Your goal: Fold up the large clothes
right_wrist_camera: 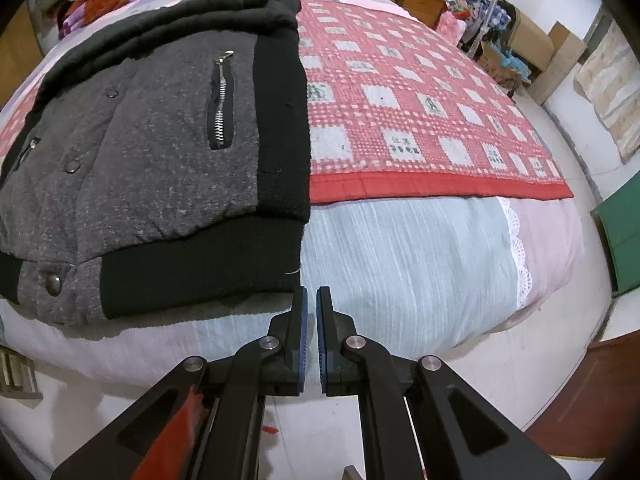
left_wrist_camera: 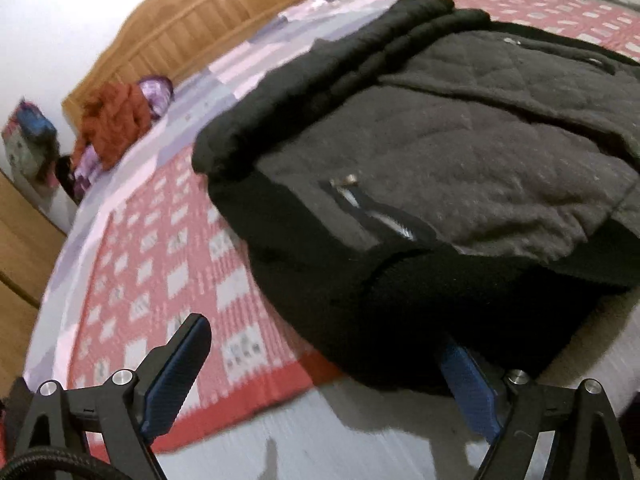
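A cardboard box (right_wrist_camera: 524, 34) sits on the floor past the far right side of the bed (right_wrist_camera: 400, 248), with blue and patterned stuff heaped in and around it, too small to sort out. That box shows only in the right wrist view, along with a green panel (right_wrist_camera: 622, 240) at the right edge and the lace trim (right_wrist_camera: 518, 248) on the pale sheet. The left wrist view gives instead the wooden headboard (left_wrist_camera: 200, 28) and a sharper look at the orange garment (left_wrist_camera: 116, 124) bunched by a purple one (left_wrist_camera: 158, 92) near it; in the right view those two are only a small heap at the top left. Now the jacket (right_wrist_camera: 160, 148), grey with black ribbing, lies folded flat on the bed, half on the red checked quilt (right_wrist_camera: 420, 108), its hem toward the near edge. The right gripper (right_wrist_camera: 311, 296) hangs with jaws clenched on nothing, tips just off the jacket's near right hem corner, over bare sheet. The left gripper (left_wrist_camera: 324, 344) has its jaws spread wide, released; its left finger (left_wrist_camera: 176, 372) stands clear over the quilt, while the right finger (left_wrist_camera: 468, 380) has its tip tucked under the jacket's near edge. The left view is blurred.
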The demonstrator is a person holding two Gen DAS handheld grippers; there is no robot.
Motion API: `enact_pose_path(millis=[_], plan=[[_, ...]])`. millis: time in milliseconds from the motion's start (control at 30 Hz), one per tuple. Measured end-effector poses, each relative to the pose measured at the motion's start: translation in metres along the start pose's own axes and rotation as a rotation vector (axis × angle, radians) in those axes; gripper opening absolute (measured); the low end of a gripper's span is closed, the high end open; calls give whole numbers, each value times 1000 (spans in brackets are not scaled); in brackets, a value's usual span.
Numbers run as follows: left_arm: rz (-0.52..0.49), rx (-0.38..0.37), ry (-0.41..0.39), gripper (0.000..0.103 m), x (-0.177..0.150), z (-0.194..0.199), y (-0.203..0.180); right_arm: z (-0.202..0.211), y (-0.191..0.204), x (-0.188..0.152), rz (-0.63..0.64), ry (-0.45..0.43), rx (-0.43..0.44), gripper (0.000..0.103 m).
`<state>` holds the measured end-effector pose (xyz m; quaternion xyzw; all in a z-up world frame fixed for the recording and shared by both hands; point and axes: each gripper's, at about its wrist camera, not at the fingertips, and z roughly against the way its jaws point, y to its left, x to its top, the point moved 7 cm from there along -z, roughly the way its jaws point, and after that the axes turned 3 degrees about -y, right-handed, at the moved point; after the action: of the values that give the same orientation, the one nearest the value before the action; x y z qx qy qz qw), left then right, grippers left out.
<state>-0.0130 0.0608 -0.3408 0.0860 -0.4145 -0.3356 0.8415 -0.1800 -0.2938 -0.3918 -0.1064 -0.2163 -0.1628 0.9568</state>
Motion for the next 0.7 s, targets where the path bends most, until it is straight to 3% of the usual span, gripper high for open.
enact_pose_path(millis=[133,433,700], plan=[[100,-6,79,93,-18,15,3,3,9,-1,37,-5,31,4],[138,-50,164,93,-36,26,-33,-13,9,-20,34,42,33,4],[160,-24,161,93,-28,19,-28,-24,15,6,26,-17,62,4]])
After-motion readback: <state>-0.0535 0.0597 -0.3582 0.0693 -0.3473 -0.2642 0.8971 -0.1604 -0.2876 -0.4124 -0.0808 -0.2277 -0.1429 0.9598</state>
